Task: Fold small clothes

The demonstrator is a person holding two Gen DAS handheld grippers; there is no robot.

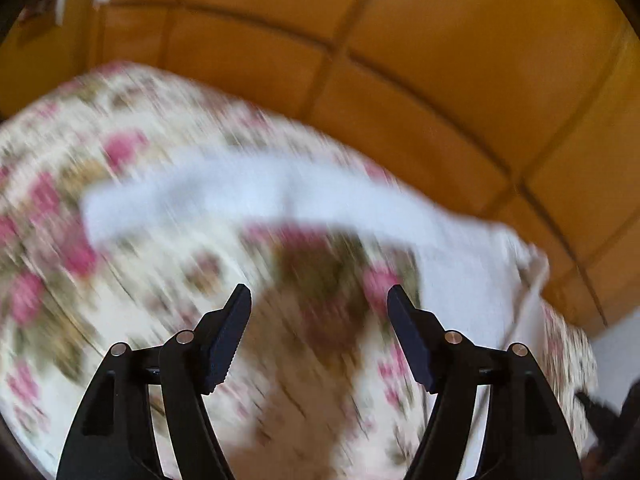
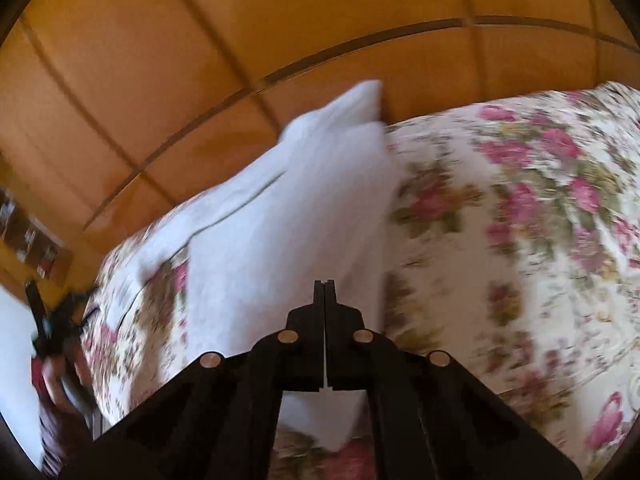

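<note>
**White garment lying on the floral bedspread, one gripper parted, one closed**

Black fingers of the left gripper (image 1: pixel 319 334) are standing well apart at the bottom of the left wrist view, with nothing between them; only the blurred floral bedspread (image 1: pixel 132 292) is showing in the gap. Beyond the fingertips, a white garment (image 1: pixel 248 196) is stretching across the bedspread as a long pale band, widening toward the right edge of the bed. Orange-brown panelling (image 1: pixel 440 60) is running behind the bed.

In the right wrist view, the right gripper (image 2: pixel 323 286) is sitting with its jaws pressed together, only a thin seam showing between them. The white garment (image 2: pixel 280 220) is lying directly under and ahead of the tips, but whether any cloth is pinched between them cannot be told through the blur. The garment is reaching toward the bed's far edge, a corner of it peaking up against the panelling. At the lower left edge a person's hand (image 2: pixel 60 372) is holding the other gripper, blurred.
</note>
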